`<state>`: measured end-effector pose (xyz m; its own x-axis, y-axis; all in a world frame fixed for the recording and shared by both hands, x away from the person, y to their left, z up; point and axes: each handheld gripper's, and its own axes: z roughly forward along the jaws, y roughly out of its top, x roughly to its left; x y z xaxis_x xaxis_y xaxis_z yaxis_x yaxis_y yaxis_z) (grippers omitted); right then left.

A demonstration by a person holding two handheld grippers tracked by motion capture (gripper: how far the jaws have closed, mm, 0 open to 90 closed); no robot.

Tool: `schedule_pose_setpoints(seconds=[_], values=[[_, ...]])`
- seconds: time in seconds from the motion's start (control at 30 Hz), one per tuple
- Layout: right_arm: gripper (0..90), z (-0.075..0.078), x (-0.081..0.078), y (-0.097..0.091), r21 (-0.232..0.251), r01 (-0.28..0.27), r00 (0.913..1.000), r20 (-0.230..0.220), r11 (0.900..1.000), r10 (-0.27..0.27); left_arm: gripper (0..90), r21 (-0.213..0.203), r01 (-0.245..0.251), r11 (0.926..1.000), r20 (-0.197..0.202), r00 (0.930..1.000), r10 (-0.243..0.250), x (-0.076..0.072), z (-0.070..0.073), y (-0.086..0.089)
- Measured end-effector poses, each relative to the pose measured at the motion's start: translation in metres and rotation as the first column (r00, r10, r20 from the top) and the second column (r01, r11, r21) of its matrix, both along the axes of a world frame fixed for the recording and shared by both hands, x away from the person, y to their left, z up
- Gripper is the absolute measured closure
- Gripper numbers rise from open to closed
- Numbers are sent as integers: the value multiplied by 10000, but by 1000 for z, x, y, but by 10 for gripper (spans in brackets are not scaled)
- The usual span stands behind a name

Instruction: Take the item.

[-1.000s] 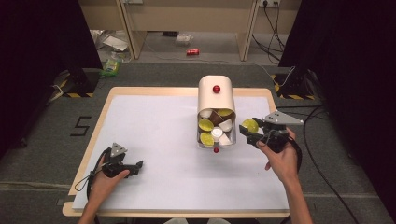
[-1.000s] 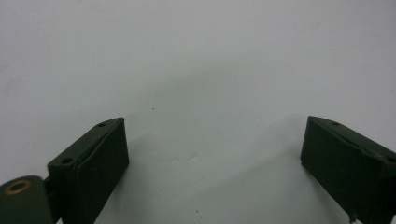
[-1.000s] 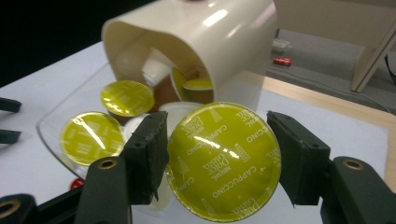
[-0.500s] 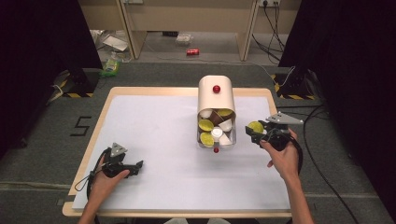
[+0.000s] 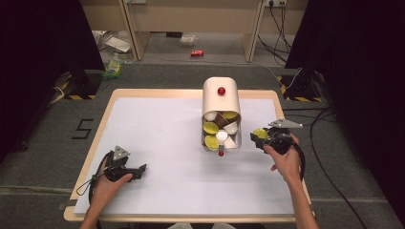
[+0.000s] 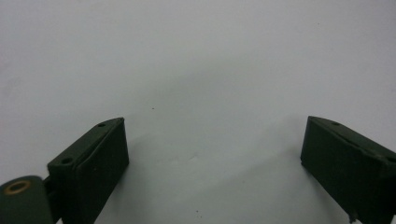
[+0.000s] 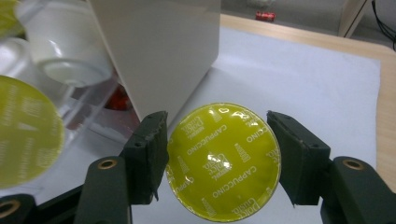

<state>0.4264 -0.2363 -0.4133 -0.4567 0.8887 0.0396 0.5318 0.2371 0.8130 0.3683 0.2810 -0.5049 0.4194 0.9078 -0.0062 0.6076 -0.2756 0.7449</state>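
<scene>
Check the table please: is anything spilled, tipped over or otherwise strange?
Nothing is spilled. The cream dispenser lies on the white mat, its mouth packed with capsules. The right tongs grip one yellow capsule beside it.

the coffee capsule (image 7: 223, 161) has a glossy yellow-green foil lid, smooth, slightly crinkled, catching glare. the right gripper (image 7: 217, 158) has matt black plastic jaws, rough along the edges, with brass-looking rivets. the capsule dispenser (image 5: 220, 100) looks like smooth cream plastic with a clear glossy plastic tray. the table (image 5: 157, 95) has a pale wood rim under a matt white sheet.
</scene>
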Motion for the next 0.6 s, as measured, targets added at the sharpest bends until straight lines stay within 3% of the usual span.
schedule_pose_setpoints(seconds=[0.6], values=[[410,-38,18,-4,-264,274,9969,-732,9993,-293,69,-1,-1,10000,-5,10000,1,0,0,0]])
